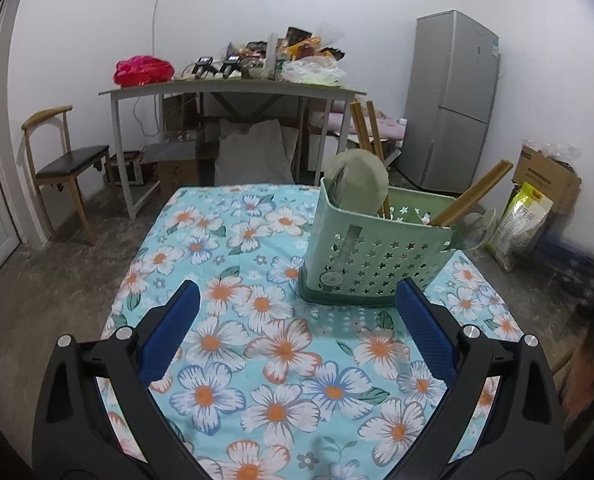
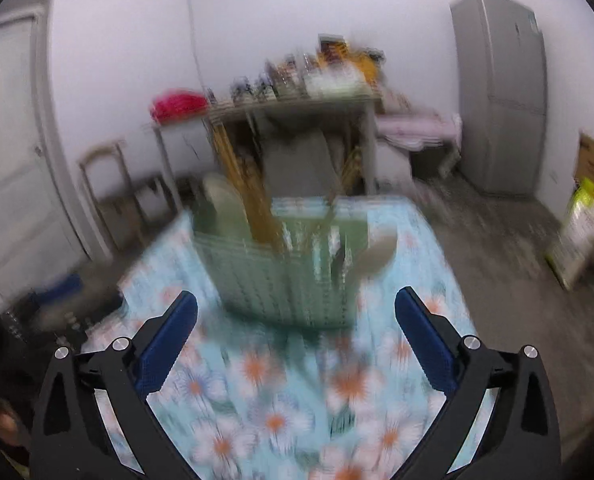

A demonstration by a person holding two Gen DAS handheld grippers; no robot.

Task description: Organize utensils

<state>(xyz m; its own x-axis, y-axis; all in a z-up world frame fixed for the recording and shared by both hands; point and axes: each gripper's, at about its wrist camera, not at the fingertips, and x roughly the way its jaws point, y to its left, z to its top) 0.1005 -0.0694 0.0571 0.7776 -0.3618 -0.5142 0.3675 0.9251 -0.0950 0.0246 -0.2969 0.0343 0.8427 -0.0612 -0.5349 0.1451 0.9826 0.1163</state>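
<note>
A green perforated utensil basket (image 1: 377, 256) stands on the floral tablecloth (image 1: 257, 344), right of centre in the left wrist view. It holds wooden chopsticks (image 1: 371, 132), a pale green spoon (image 1: 357, 178) and more chopsticks leaning right (image 1: 473, 198). My left gripper (image 1: 297, 300) is open and empty, a little short of the basket. The right wrist view is blurred by motion; the basket (image 2: 289, 276) shows ahead with chopsticks (image 2: 245, 192) and a spoon (image 2: 377, 256) in it. My right gripper (image 2: 297, 304) is open and empty, just before the basket.
Beyond the table's far edge stand a cluttered grey desk (image 1: 233, 88), a wooden chair (image 1: 65, 168), a grey fridge (image 1: 453, 100) and a cardboard box with bags (image 1: 537, 192) on the floor at right. A white door (image 2: 13, 152) is at left.
</note>
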